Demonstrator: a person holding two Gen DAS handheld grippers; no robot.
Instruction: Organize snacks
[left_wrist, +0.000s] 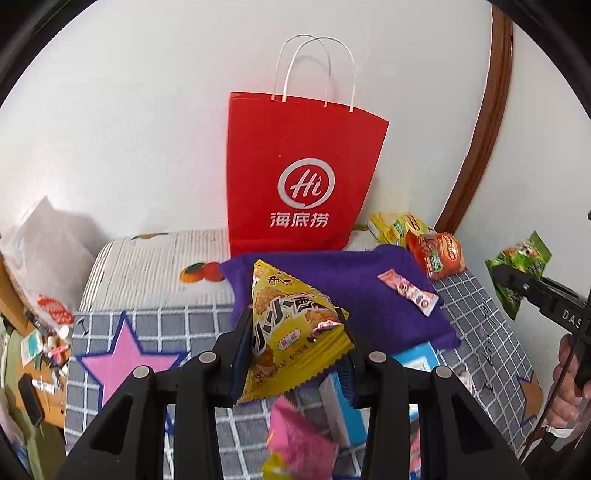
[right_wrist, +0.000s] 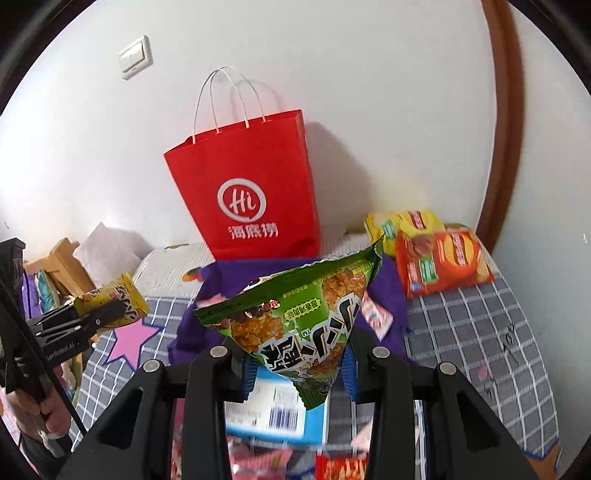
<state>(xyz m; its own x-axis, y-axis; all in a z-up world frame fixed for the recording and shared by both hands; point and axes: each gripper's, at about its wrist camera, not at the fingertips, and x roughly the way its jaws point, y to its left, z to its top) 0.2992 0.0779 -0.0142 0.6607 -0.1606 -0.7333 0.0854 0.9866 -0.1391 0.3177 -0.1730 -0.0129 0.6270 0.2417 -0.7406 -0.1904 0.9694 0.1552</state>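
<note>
My left gripper (left_wrist: 295, 350) is shut on a yellow snack packet (left_wrist: 291, 325) and holds it above the bed. My right gripper (right_wrist: 295, 358) is shut on a green snack packet (right_wrist: 295, 314), also lifted. Each shows in the other view: the green packet (left_wrist: 521, 273) at the right, the yellow packet (right_wrist: 110, 302) at the left. A red paper bag (left_wrist: 299, 173) with white handles stands upright against the wall, beyond a purple cloth (left_wrist: 351, 288). A small pink candy wrapper (left_wrist: 410, 291) lies on the cloth.
Yellow (right_wrist: 406, 225) and orange (right_wrist: 443, 258) snack bags lie at the back right by the wall. A blue-and-white box (right_wrist: 277, 413) and pink and red packets (left_wrist: 299, 439) lie below the grippers on the checked blanket (right_wrist: 480, 325). A cluttered desk (left_wrist: 40, 350) is at the left.
</note>
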